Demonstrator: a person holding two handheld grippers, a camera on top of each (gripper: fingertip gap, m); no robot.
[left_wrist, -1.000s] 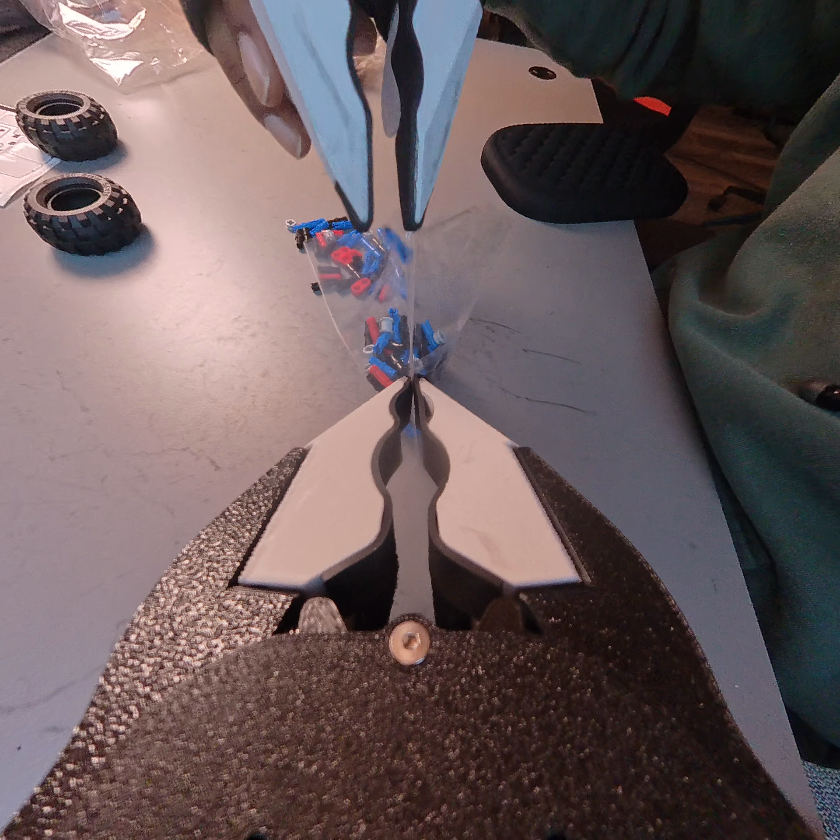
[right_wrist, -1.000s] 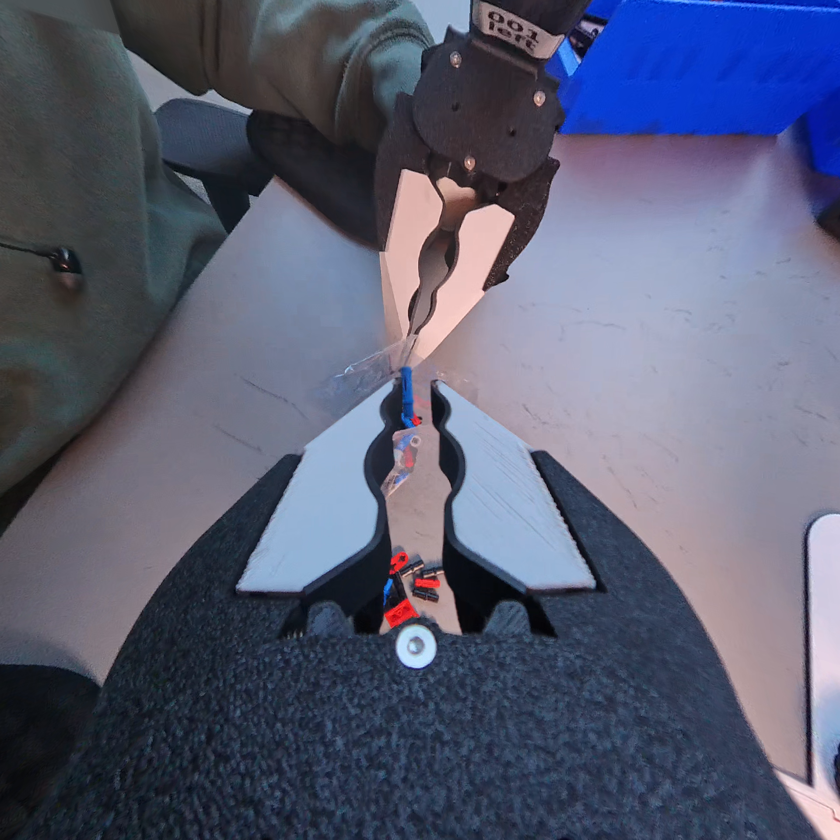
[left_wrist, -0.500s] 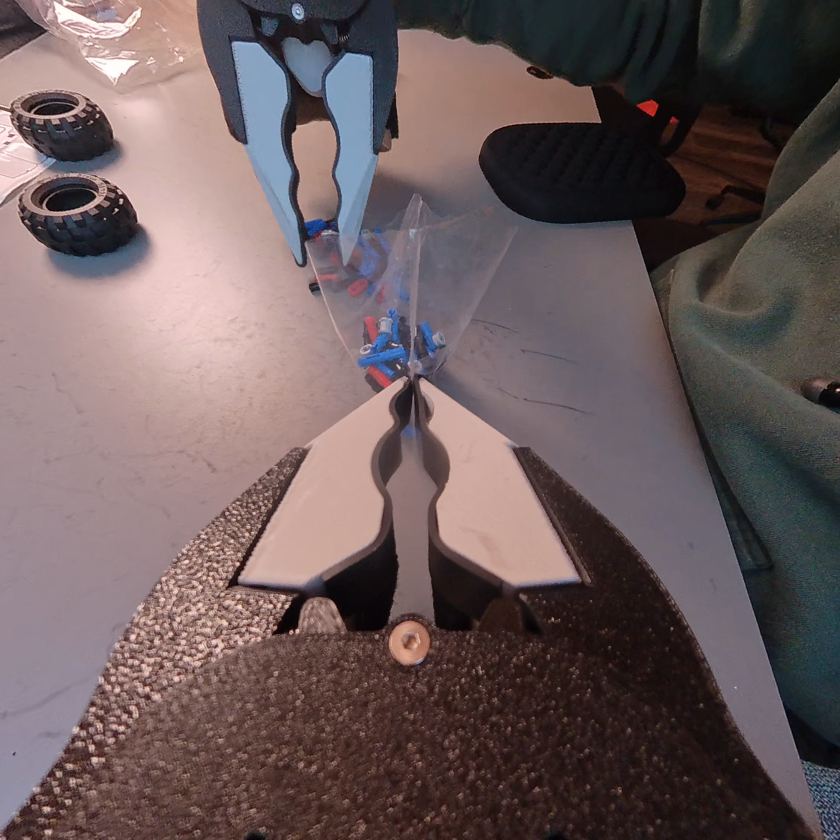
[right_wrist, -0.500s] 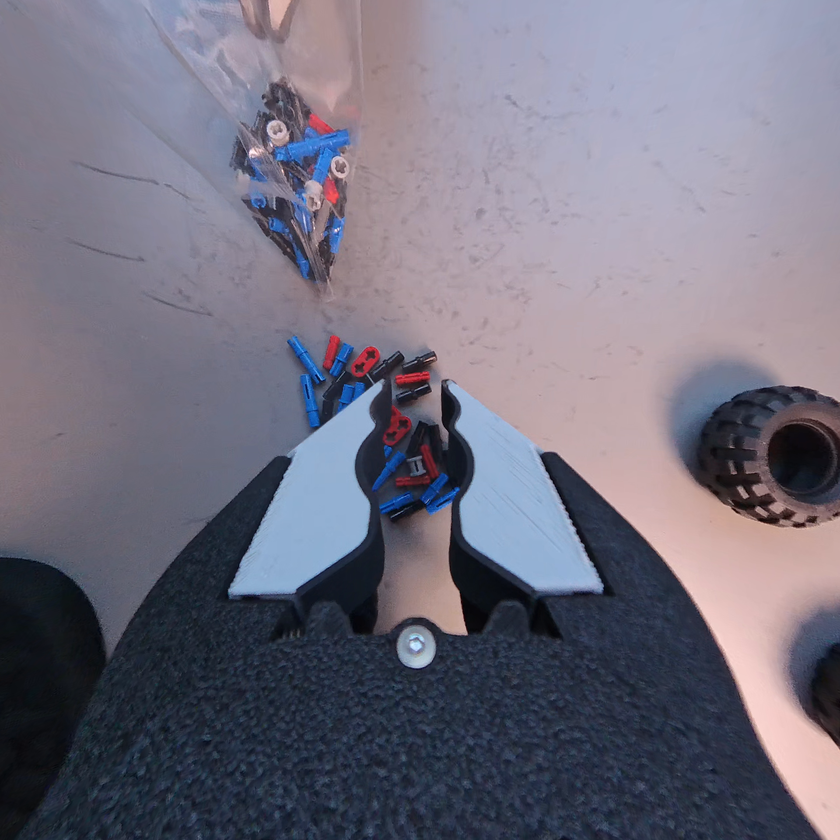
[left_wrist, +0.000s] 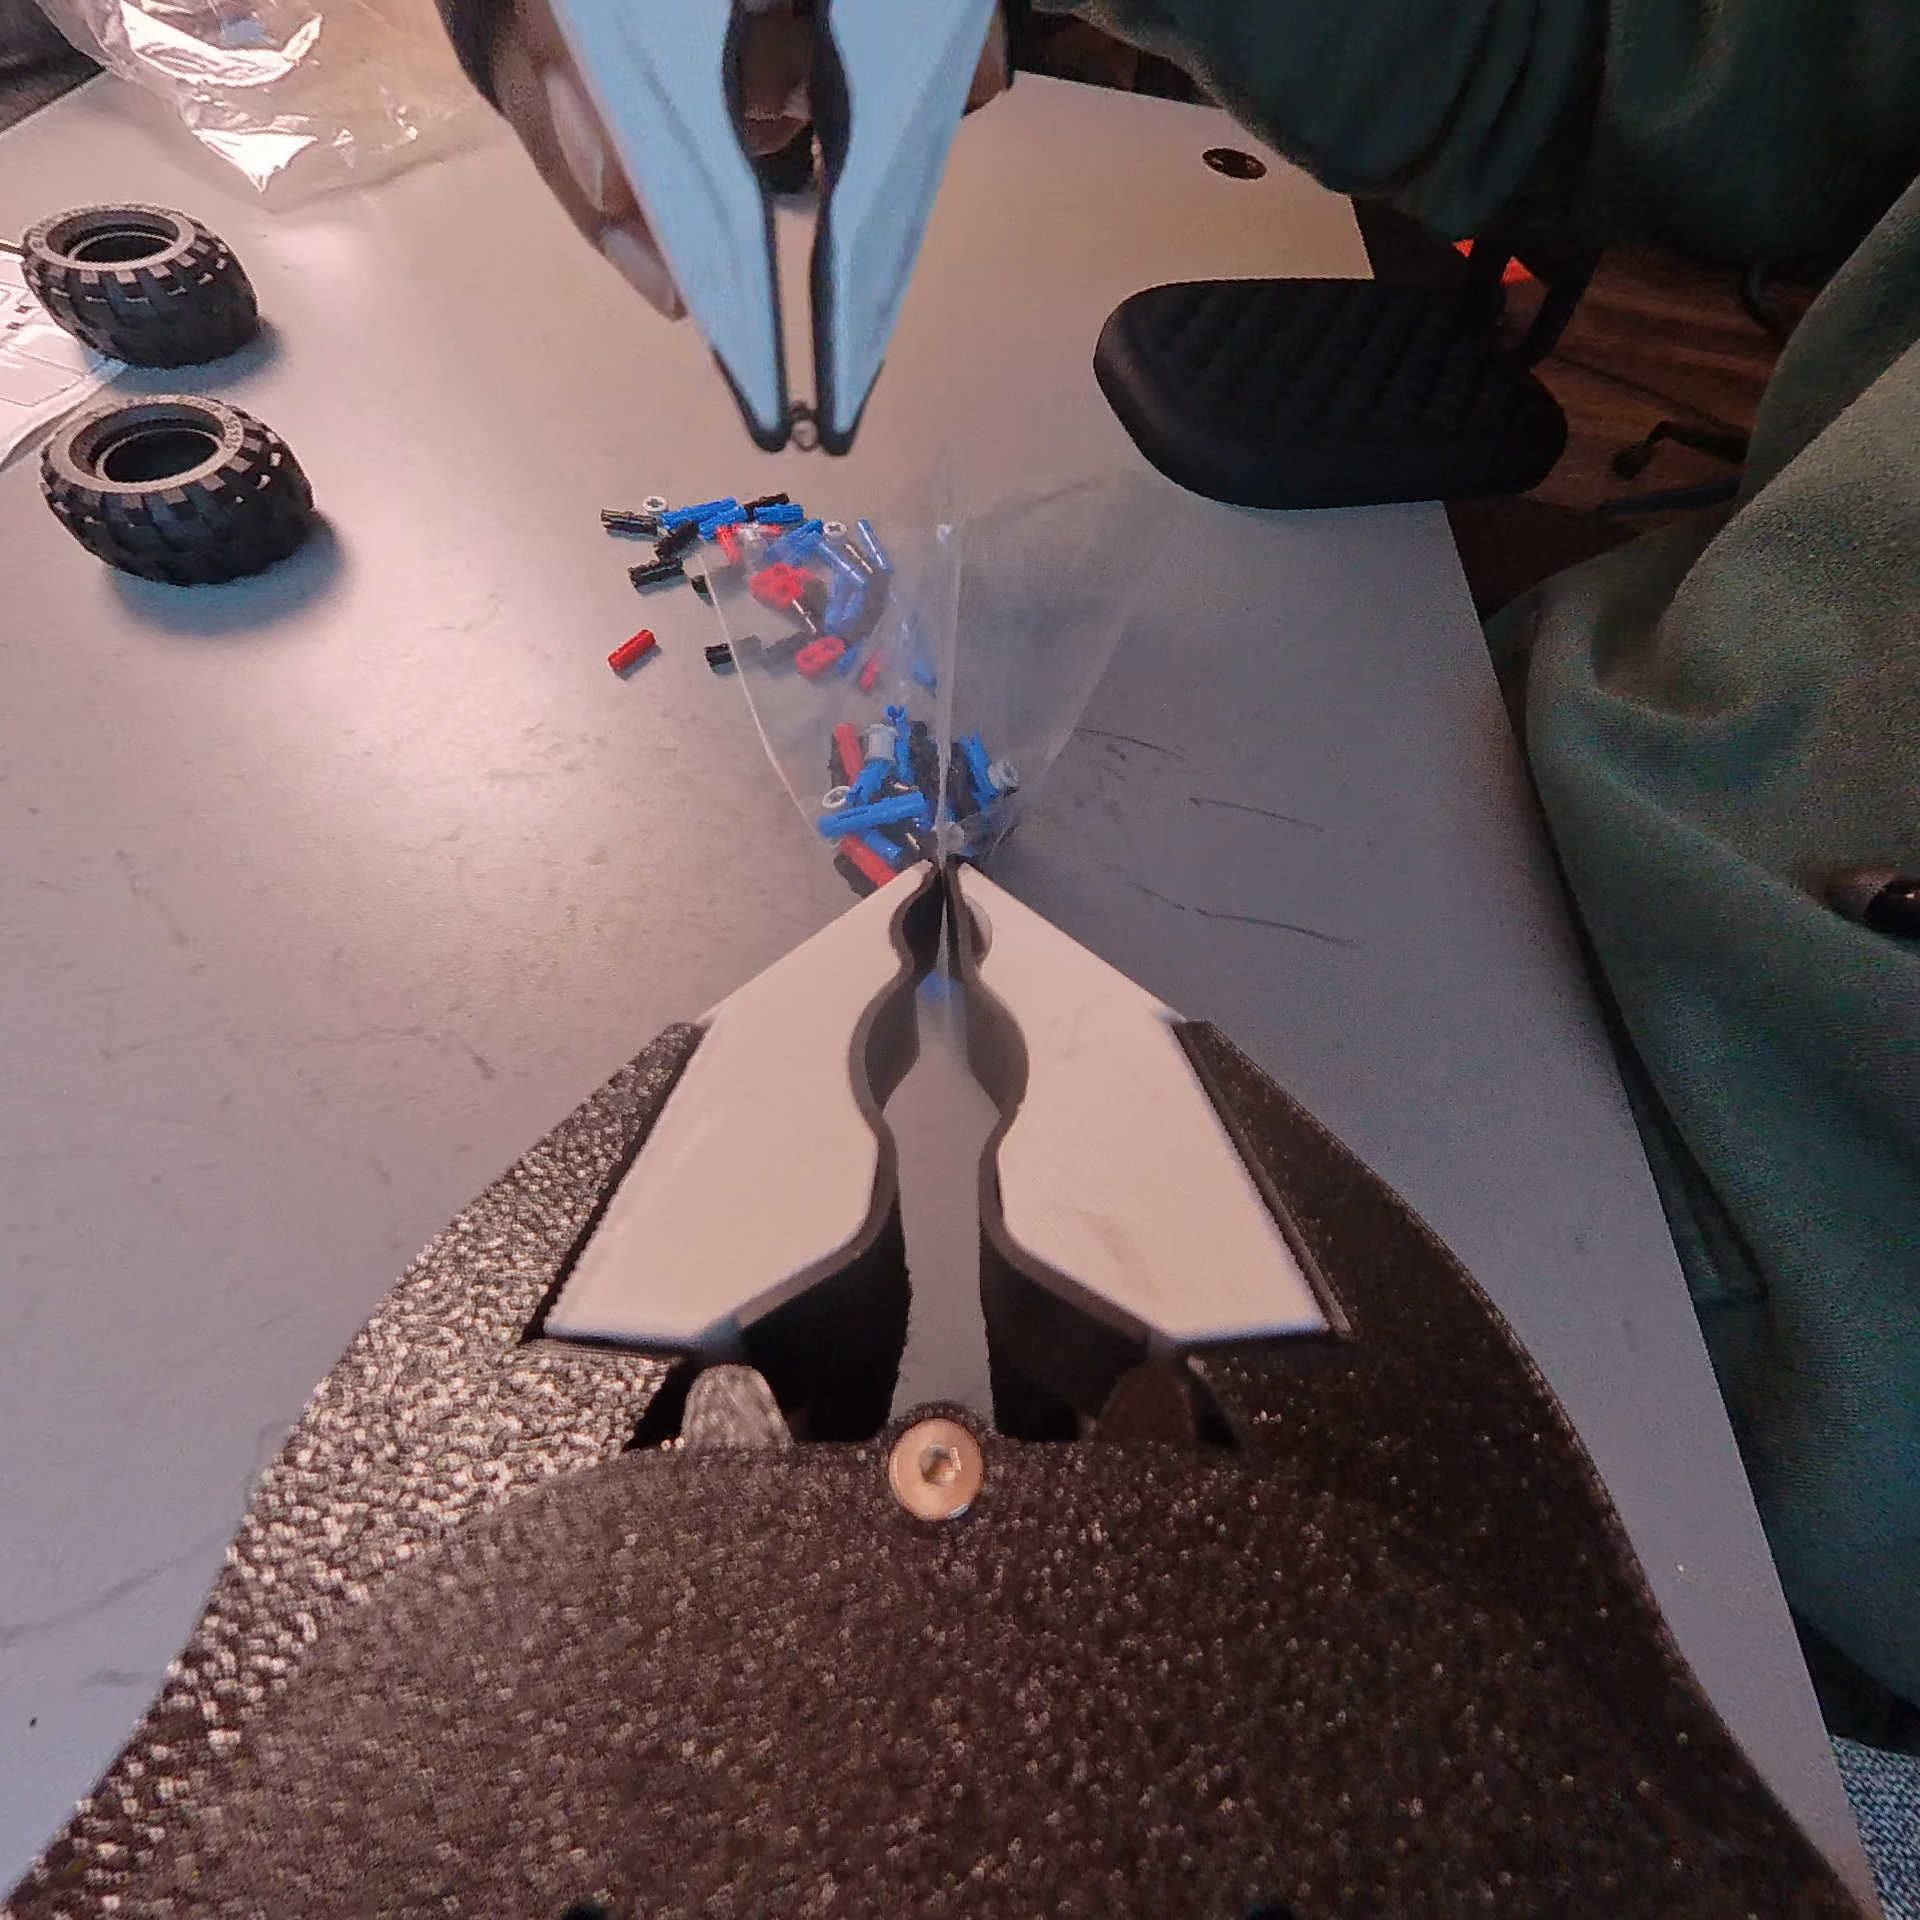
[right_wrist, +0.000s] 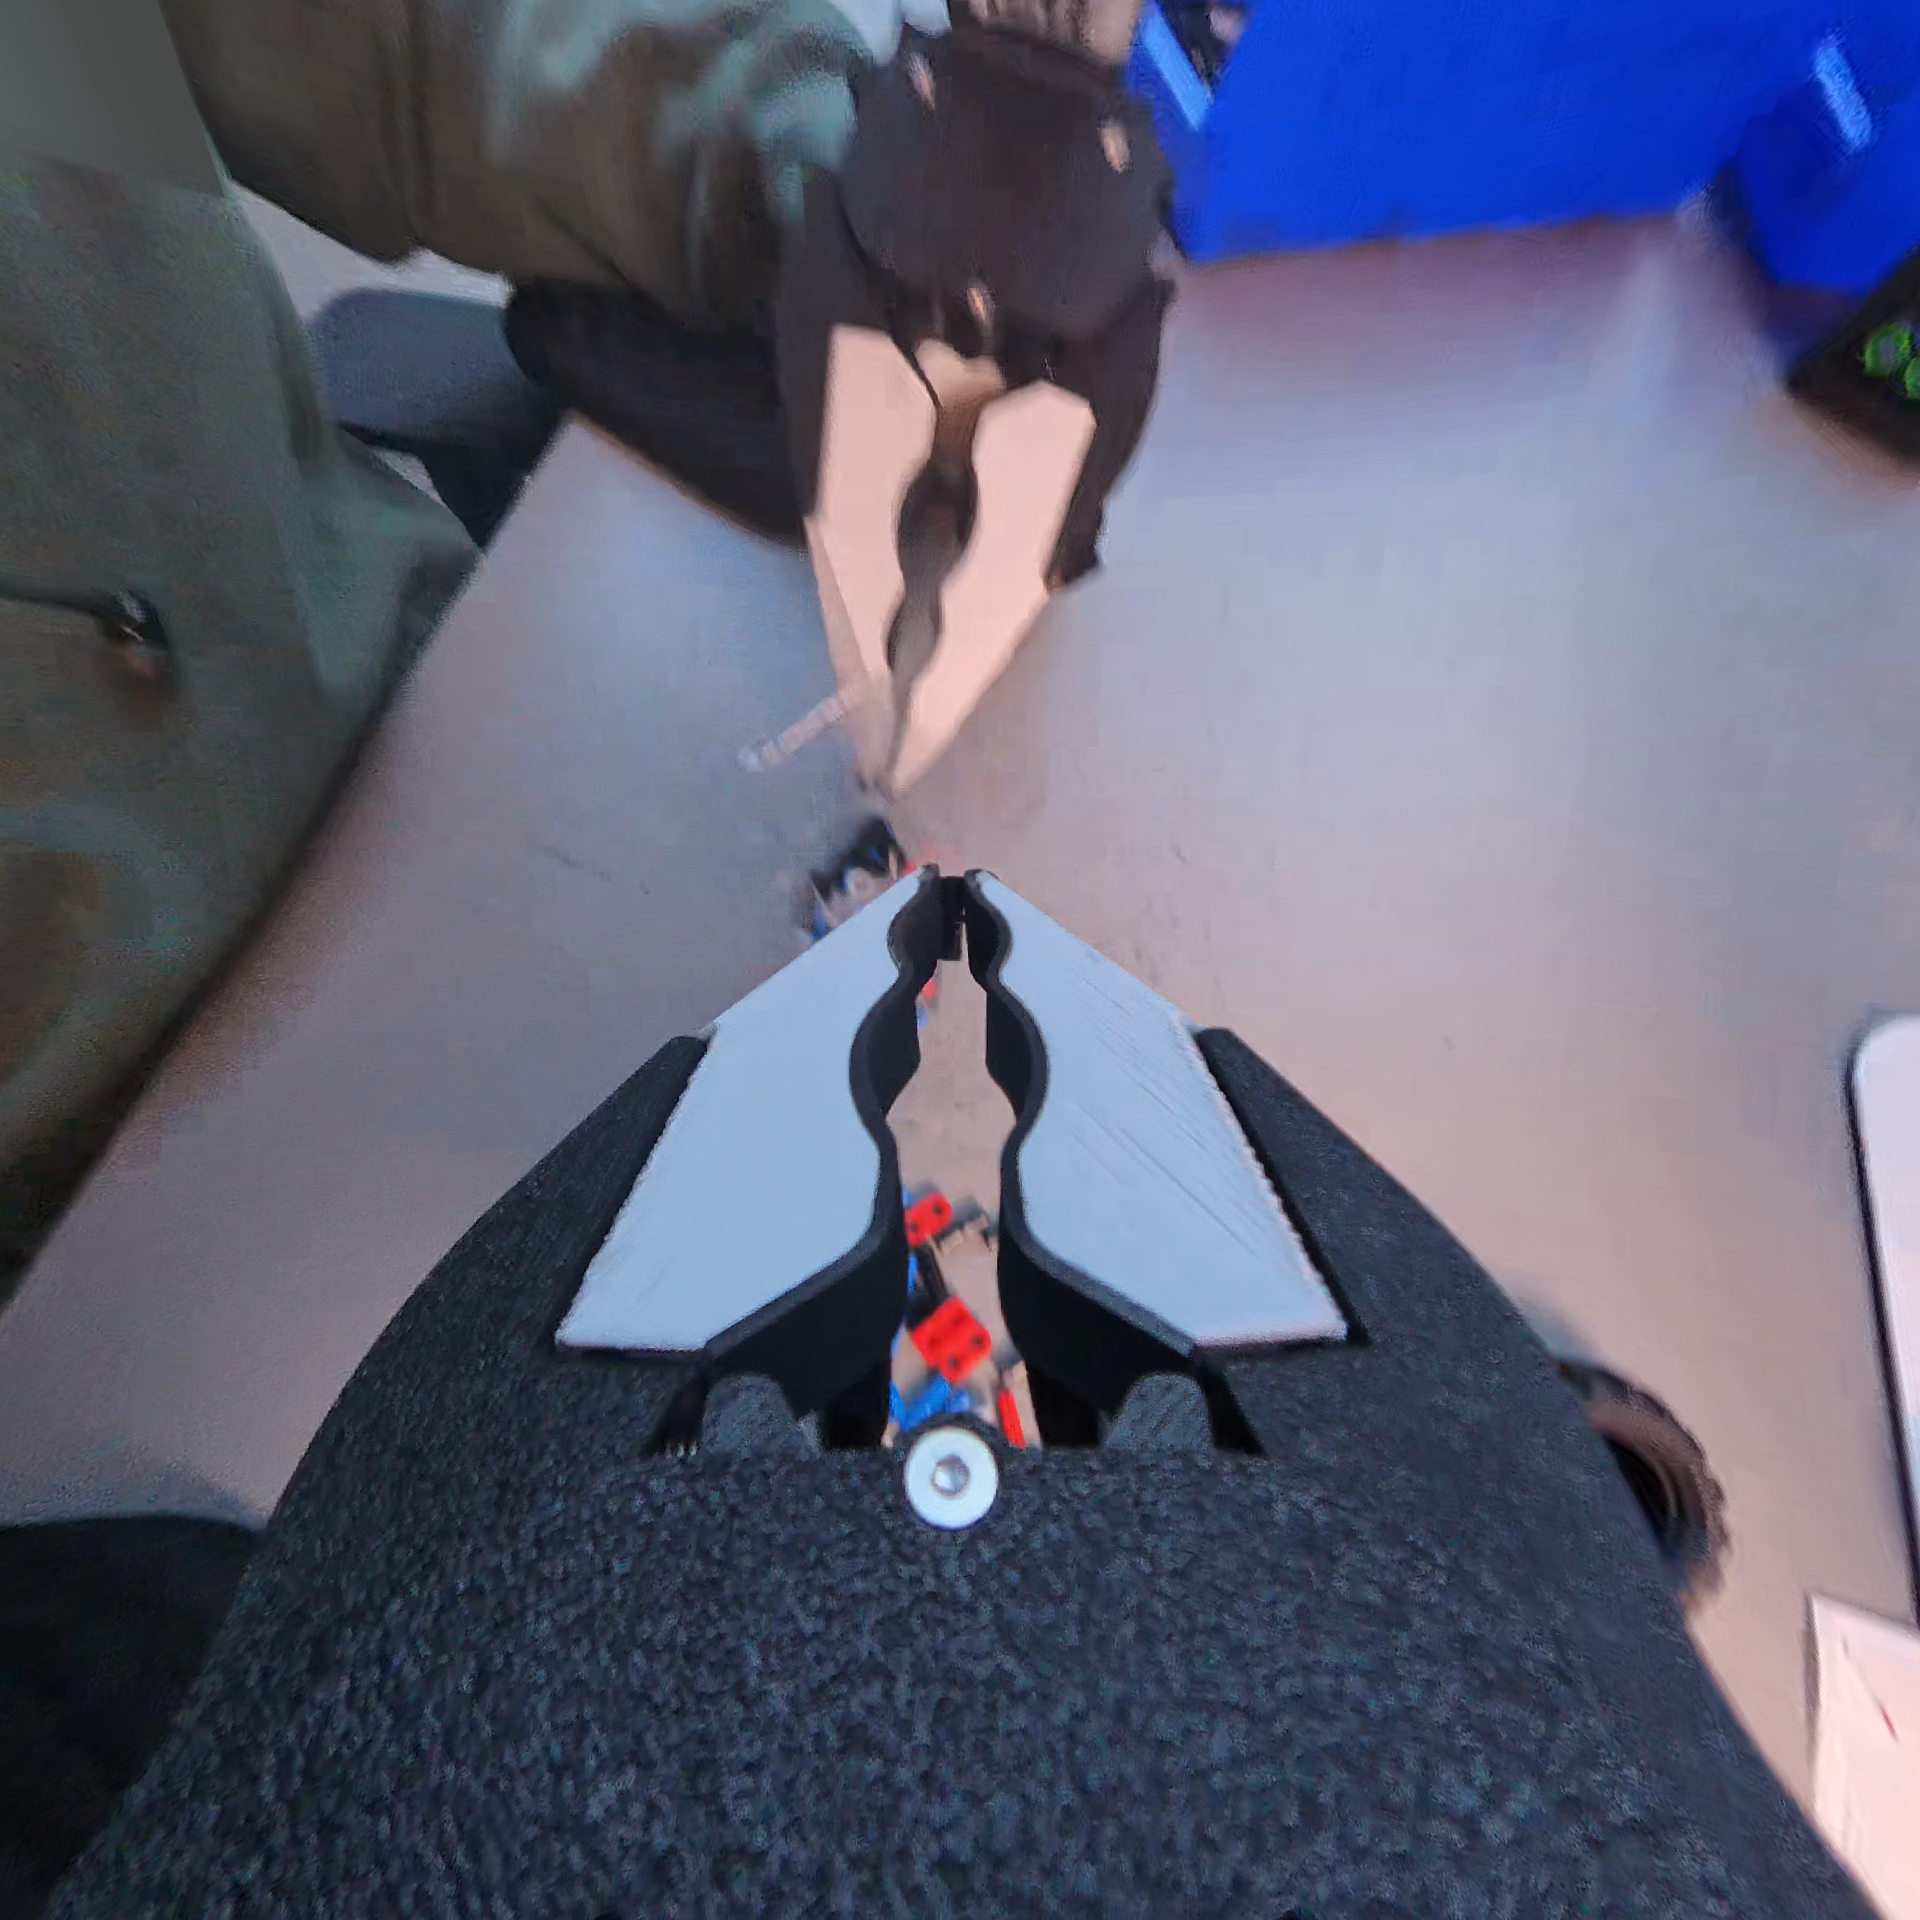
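Grey table (left_wrist: 312, 935) bearing tyres (left_wrist: 177, 488) and scattered pins (left_wrist: 727, 561).

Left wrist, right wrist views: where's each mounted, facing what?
Left wrist view: on the left gripper, jaws shut on the clear bag, facing the right gripper; green sleeve right.
Right wrist view: on the right gripper, jaws pinching a small black piece, facing the left gripper; sleeve left.
Shared: both grippers, table, loose pins.
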